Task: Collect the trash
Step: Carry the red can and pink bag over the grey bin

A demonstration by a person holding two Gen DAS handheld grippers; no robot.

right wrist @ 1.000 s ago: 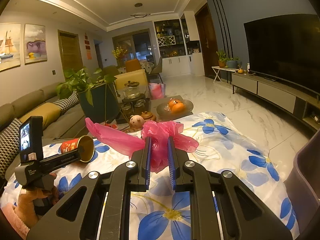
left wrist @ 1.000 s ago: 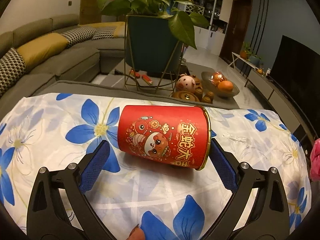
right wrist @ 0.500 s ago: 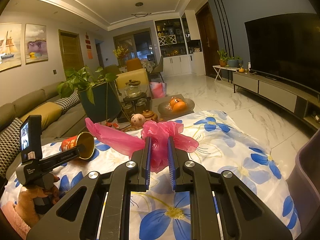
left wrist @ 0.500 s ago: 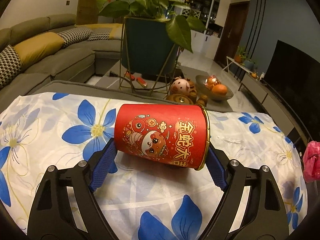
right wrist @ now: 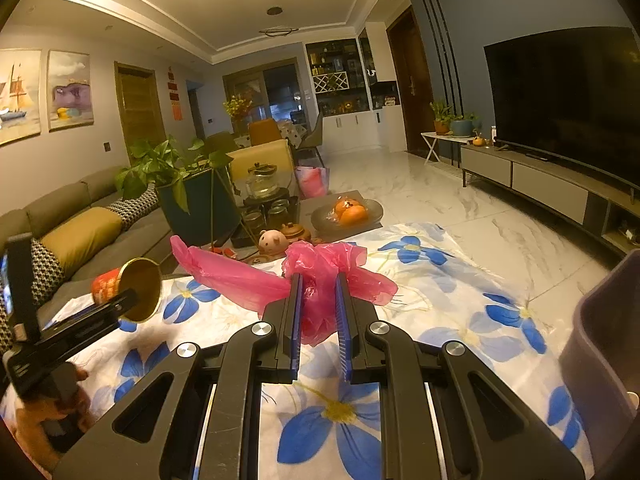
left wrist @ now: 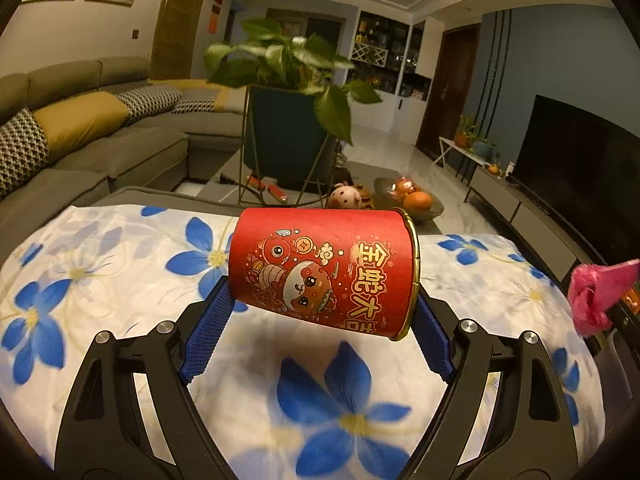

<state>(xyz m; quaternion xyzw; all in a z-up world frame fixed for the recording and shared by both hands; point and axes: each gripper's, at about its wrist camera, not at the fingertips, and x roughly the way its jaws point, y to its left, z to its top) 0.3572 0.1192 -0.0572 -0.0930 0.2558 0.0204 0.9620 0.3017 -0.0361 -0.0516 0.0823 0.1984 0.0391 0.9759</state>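
The left gripper (left wrist: pixel 320 322) has just closed its fingers on the red paper cup (left wrist: pixel 324 270), held sideways above the flowered tabletop (left wrist: pixel 120 264), while the right gripper (right wrist: pixel 318 312) clenches a pink plastic bag (right wrist: pixel 320 268).

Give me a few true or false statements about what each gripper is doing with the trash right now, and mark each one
1. The left gripper grips a red paper cup lying sideways between its pads. True.
2. The cup rests on the flowered cloth. False: it is lifted clear of it.
3. The right gripper is shut on a pink plastic bag. True.
4. The pink bag holds oranges. False: the oranges sit in a dish behind.
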